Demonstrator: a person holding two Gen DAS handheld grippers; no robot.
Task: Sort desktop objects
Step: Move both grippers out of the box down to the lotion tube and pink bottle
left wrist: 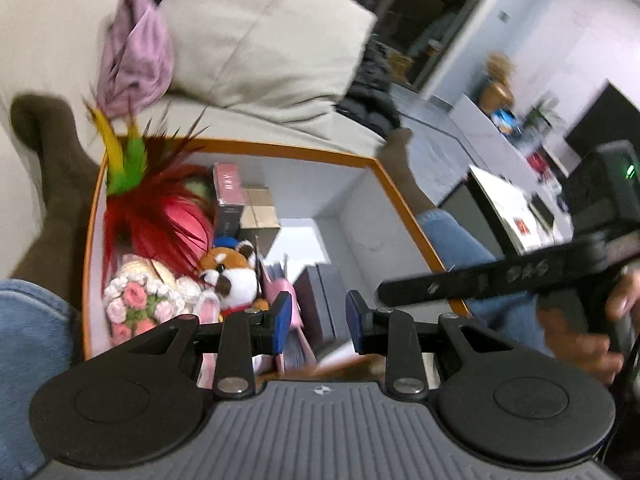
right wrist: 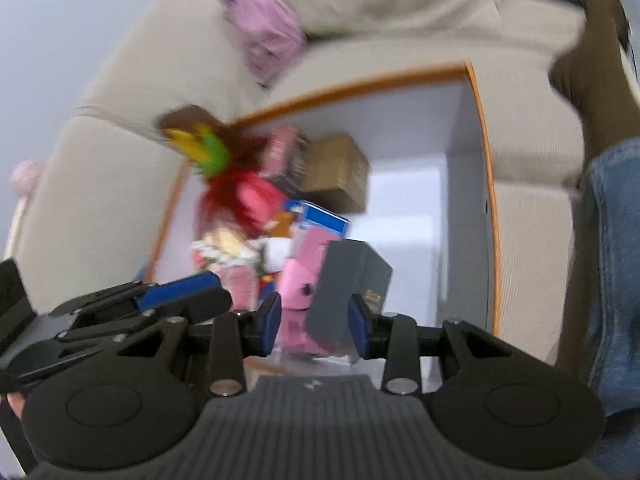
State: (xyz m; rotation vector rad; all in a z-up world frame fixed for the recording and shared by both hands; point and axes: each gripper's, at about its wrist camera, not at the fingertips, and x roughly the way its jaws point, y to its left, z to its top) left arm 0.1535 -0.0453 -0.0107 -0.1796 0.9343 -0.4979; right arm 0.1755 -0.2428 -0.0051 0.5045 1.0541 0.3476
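A white box with an orange rim (left wrist: pixel 236 145) holds several items: a red, green and yellow feather toy (left wrist: pixel 148 200), a red panda plush (left wrist: pixel 230 272), a crocheted flower bouquet (left wrist: pixel 136 304), a brown carton (left wrist: pixel 258 208), a dark grey box (left wrist: pixel 320 300) and a pink item (left wrist: pixel 286 292). My left gripper (left wrist: pixel 318 322) is open and empty above the box's near edge. My right gripper (right wrist: pixel 314 326) is open above the same box (right wrist: pixel 486 184), with the dark grey box (right wrist: pixel 352 280) and a pink plush (right wrist: pixel 298 284) beyond its fingers. The left gripper (right wrist: pixel 176 292) shows at left in the right wrist view.
A beige sofa (left wrist: pixel 260 40) with a pink cloth (left wrist: pixel 138 52) lies behind the box. The person's jeans-clad legs and brown socks (left wrist: pixel 52 168) flank the box. A table with papers (left wrist: pixel 516 208) stands at right.
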